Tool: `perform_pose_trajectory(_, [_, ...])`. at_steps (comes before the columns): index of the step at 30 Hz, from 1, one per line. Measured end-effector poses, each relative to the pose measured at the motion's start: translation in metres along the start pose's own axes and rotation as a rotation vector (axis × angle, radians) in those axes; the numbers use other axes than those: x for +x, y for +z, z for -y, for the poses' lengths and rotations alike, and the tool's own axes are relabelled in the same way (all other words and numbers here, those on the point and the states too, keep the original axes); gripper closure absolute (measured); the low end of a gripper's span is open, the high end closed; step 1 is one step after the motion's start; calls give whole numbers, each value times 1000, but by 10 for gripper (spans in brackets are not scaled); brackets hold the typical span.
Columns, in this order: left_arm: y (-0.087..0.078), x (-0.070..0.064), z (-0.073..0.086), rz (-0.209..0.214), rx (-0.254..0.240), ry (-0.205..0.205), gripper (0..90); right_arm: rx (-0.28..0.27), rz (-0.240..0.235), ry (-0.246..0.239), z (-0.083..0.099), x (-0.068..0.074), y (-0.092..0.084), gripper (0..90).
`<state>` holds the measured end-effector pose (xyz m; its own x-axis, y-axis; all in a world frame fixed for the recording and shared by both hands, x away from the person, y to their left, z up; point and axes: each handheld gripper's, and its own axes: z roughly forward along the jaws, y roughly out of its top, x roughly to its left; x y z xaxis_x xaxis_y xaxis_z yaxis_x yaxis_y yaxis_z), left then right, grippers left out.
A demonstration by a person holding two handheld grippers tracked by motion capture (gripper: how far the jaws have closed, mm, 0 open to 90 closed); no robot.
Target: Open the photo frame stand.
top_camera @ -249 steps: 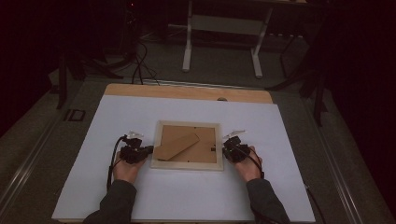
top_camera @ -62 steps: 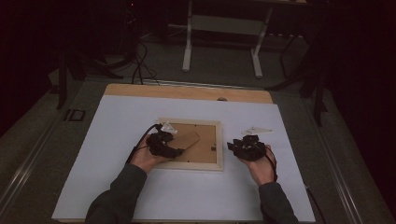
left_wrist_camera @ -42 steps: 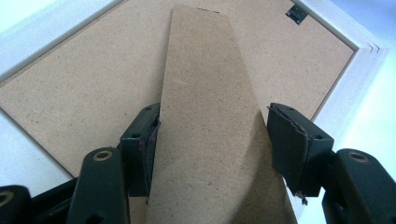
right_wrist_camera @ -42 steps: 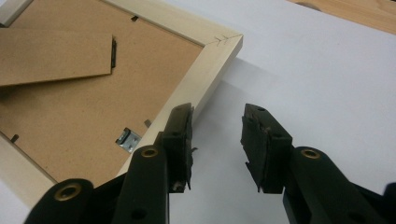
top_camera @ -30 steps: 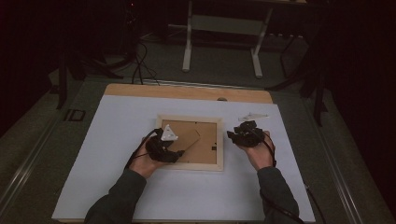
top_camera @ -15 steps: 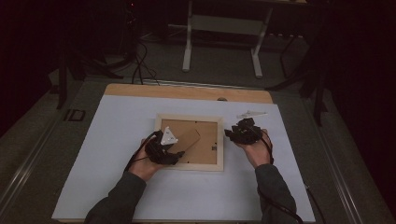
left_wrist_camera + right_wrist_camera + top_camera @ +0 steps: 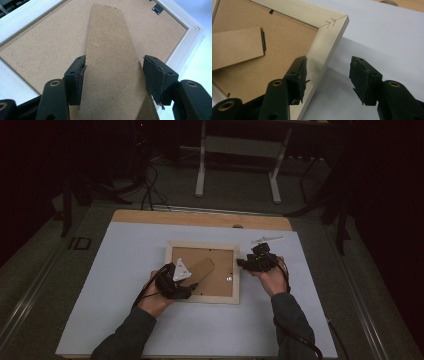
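Left claw straddles the stand flap, jaws wide; right claw gapes astride the frame rail. Next: pinch the flap, probably.

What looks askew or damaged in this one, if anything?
The frame lies face-down and roughly square on the table. Its cardboard stand runs diagonally across the backing, between the open left claw, which is normal for an easel back. The claw's pads look frayed at the edges. Nothing spilled.
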<state>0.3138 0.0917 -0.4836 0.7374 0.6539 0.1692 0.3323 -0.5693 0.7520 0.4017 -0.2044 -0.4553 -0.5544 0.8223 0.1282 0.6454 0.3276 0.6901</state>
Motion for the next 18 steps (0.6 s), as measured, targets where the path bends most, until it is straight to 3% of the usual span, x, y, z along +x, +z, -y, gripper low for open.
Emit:
perform_pose_trajectory(8, [-2, -4, 0, -26, -20, 43, 403, -2, -40, 15, -4, -1, 2, 469])
perform_pose_trajectory(18, [-4, -8, 2, -48, -34, 66, 402, -3, -49, 26, -9, -2, 5, 474])
